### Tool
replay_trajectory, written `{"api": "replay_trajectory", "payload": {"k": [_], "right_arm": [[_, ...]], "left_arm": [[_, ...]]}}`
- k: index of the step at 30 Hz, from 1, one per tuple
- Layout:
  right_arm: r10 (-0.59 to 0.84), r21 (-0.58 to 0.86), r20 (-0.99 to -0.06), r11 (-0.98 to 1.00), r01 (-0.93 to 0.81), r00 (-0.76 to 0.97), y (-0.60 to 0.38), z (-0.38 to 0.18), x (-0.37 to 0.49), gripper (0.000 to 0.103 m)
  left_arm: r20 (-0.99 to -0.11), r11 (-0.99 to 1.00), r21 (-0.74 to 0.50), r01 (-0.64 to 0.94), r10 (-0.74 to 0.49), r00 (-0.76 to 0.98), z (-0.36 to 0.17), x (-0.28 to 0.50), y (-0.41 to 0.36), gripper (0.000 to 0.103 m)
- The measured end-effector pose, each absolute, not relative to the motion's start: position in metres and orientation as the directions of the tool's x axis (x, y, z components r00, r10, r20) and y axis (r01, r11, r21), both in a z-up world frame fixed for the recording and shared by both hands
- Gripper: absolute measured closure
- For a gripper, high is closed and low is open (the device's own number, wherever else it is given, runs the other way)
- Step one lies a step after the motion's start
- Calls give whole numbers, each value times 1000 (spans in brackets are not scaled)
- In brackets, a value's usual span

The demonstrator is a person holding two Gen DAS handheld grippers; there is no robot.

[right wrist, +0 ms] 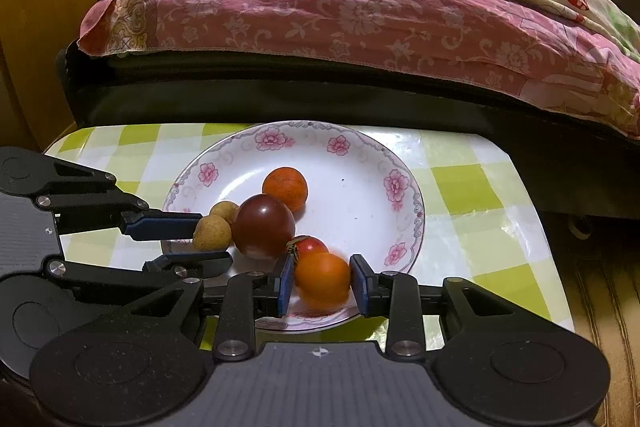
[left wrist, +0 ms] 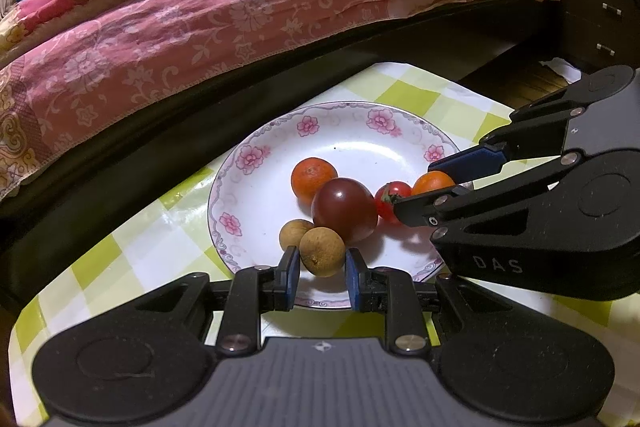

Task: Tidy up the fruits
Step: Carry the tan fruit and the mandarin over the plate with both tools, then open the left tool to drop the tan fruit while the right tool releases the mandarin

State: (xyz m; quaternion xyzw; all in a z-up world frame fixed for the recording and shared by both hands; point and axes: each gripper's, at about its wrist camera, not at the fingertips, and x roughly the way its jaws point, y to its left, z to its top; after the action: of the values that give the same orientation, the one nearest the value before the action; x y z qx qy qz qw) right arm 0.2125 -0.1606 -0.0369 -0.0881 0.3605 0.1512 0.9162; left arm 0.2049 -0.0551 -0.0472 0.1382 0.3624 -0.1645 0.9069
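A white plate with pink flowers [left wrist: 360, 147] [right wrist: 352, 187] lies on the checked tablecloth. On it are a small orange [left wrist: 314, 177] [right wrist: 285, 187], a dark red tomato [left wrist: 344, 209] [right wrist: 263, 225], a cherry tomato [left wrist: 390, 201] [right wrist: 312, 247] and a longan [left wrist: 296, 233] [right wrist: 225, 210]. My left gripper [left wrist: 322, 267] [right wrist: 214, 239] is shut on a second longan [left wrist: 322, 251] [right wrist: 212, 233] at the plate's near rim. My right gripper [right wrist: 322, 275] [left wrist: 416, 189] has its pads against another small orange [right wrist: 322, 281] [left wrist: 434, 183], which looks blurred, low over the plate.
The green and white checked table [left wrist: 132, 247] [right wrist: 460, 187] stands against a dark bed frame [left wrist: 200, 99] under a pink floral quilt [left wrist: 240, 7] [right wrist: 360, 11]. Dark drawers [left wrist: 592, 7] stand at the right, a wooden cabinet [right wrist: 40, 27] at the left. The two grippers flank the plate closely.
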Motion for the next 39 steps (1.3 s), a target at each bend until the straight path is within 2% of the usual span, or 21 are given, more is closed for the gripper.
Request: {"api": "replay_trajectory", "payload": {"k": [8,21,39], "right_arm": [[208,-60,-683,939,-338,700,-160,-36,212,74],[206,-57,-662,945,-322,721,-161,-31,209,73],[198,-54,-652,951,-305,732,-164,-28,207,73]], "left_arm": [[-708,906,138,400,-192,679,-47,205,-58,71],[-701,908,144,393,-187,689,-40,202,-58,64],[-705,911,152,382,-171,688,-37,199,-58,63]]}}
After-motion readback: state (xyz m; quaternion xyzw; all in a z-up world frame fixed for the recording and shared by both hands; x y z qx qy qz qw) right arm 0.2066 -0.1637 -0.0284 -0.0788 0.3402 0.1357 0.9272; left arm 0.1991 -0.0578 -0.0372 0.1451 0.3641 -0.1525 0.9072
